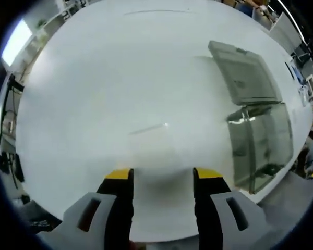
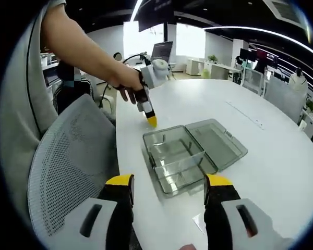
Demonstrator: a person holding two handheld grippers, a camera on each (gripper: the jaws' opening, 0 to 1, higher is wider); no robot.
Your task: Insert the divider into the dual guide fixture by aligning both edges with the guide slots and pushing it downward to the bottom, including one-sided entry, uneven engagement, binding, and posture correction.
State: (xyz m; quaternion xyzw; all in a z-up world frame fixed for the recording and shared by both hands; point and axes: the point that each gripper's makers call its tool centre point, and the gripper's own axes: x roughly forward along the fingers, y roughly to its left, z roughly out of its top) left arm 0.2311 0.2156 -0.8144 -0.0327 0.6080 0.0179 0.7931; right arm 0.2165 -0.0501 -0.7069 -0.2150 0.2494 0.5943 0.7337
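Note:
A clear grey box (image 2: 175,159), the guide fixture, stands on the white table (image 2: 271,172) with its hinged lid (image 2: 216,140) laid open to the right. In the left gripper view the box (image 1: 261,143) and lid (image 1: 242,73) sit far right. A faint clear sheet (image 1: 151,127), possibly the divider, lies flat on the table ahead of my left gripper (image 1: 163,174), which is open and empty. A hand holds that left gripper (image 2: 152,121) tip-down just beyond the box's far left corner. My right gripper (image 2: 169,182) is open and empty, hovering on the near side of the box.
A grey mesh office chair (image 2: 68,156) stands against the table's left edge, beside the person's arm (image 2: 78,41). A cable slot (image 2: 245,115) runs across the table beyond the lid. Desks and monitors stand in the background.

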